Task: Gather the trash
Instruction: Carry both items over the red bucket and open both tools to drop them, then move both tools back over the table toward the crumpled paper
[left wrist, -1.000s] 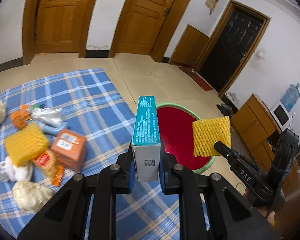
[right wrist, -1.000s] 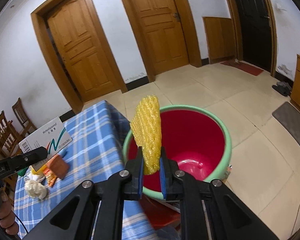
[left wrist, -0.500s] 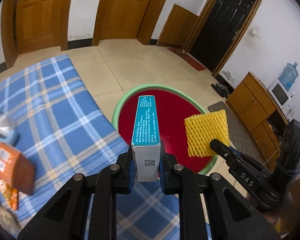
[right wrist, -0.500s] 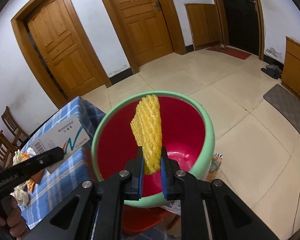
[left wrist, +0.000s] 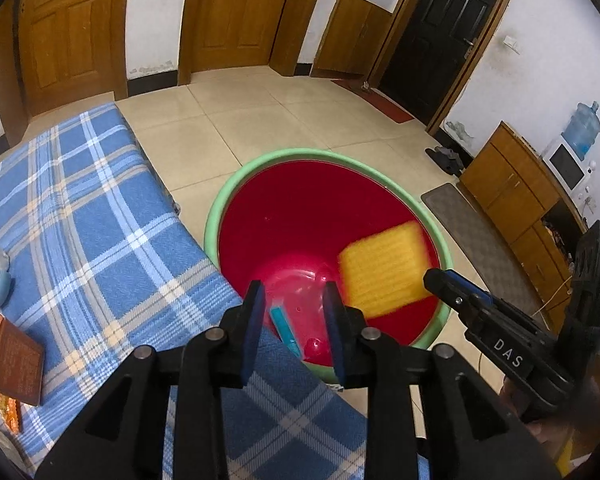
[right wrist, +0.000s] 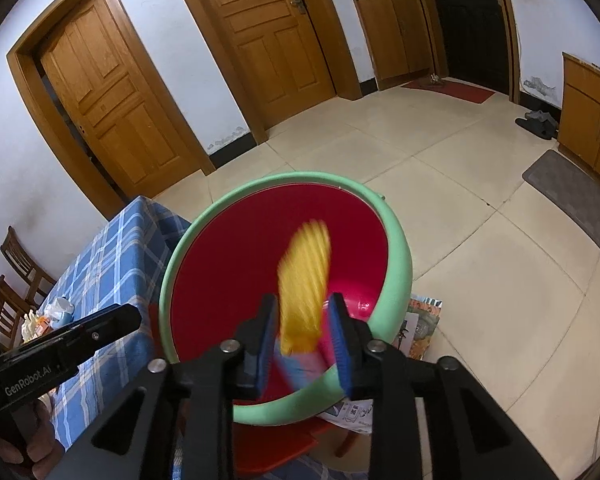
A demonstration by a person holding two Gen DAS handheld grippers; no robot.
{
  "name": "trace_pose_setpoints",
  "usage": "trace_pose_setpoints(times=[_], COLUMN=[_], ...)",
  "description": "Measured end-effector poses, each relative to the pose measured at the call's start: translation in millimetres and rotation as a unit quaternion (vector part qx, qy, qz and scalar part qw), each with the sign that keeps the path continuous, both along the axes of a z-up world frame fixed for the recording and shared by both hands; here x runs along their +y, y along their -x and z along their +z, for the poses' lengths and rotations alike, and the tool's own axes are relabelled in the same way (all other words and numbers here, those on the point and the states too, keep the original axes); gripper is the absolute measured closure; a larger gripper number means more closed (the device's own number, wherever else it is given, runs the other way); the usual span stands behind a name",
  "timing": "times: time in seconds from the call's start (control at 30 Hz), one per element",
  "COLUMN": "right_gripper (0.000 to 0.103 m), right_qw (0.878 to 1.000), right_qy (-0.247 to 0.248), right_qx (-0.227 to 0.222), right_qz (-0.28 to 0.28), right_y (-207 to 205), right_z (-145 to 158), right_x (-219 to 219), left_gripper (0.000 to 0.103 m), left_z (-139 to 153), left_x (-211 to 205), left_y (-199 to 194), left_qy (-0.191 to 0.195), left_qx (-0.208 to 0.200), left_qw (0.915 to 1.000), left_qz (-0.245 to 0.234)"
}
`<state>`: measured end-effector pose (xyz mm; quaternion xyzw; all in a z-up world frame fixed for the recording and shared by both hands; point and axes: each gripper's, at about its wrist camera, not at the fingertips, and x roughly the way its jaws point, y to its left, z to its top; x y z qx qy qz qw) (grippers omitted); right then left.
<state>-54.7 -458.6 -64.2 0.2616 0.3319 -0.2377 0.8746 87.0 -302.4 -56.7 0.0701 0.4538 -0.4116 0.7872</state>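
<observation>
Both tongs hang over the red basin (left wrist: 440, 236) with jaws spread wide and empty: the left gripper (left wrist: 294, 316) stands above the teal box (left wrist: 284, 330) lying low inside the basin, and the right gripper (right wrist: 302, 328) has the blurred yellow foam net (right wrist: 306, 280) loose between its pads. The basin sits just beside the blue plaid tablecloth (left wrist: 84, 216), where an orange carton (left wrist: 8, 356) lies near the edge

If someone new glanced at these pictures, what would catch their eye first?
Most likely the big red basin with a green rim, on the floor beside the blue plaid table. Next, the blurred yellow foam net in mid-air over the basin, between the open jaws of the right gripper. The left gripper is open too, with a teal box lying in the basin below it.
</observation>
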Motion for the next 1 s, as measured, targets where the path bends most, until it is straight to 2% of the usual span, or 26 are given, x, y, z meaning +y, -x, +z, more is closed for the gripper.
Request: trace_pose_setpoints(times=[0.07, 0.23, 0.53, 0.73, 0.8, 1.0], right_gripper=[0.066, 0.064, 0.048, 0.034, 0.027, 0.016], right_qw=[1.000, 1.000, 1.000, 0.999, 0.999, 0.998], right_qy=[0.000, 0.002, 0.011, 0.018, 0.018, 0.022], right_qx=[-0.004, -0.012, -0.019, -0.021, -0.024, -0.028], right_qz=[-0.001, -0.004, 0.005, 0.020, 0.027, 0.043], right_y=[1.6, 4.8, 5.7, 3.3, 2.8, 0.4], right_z=[1.1, 7.4, 24.8, 32.9, 35.5, 43.8], right_x=[-0.2, 0.7, 11.3, 23.3, 26.7, 37.7], left_gripper=[0.074, 0.074, 0.070, 0.068, 0.066, 0.061], left_z=[0.8, 4.5, 18.8, 29.6, 33.2, 42.8], left_x=[1.9, 10.5, 34.9, 54.6, 61.2, 82.6], left_y=[0.3, 0.3, 4.4, 9.7, 11.9, 14.7], left_qy=[-0.001, 0.001, 0.014, 0.018, 0.020, 0.023], left_qx=[-0.001, 0.001, -0.006, -0.011, -0.015, -0.020], left_qw=[1.0000, 0.9998, 0.9991, 0.9981, 0.9975, 0.9956], left_qz=[0.004, 0.018, 0.039, 0.058, 0.066, 0.089])
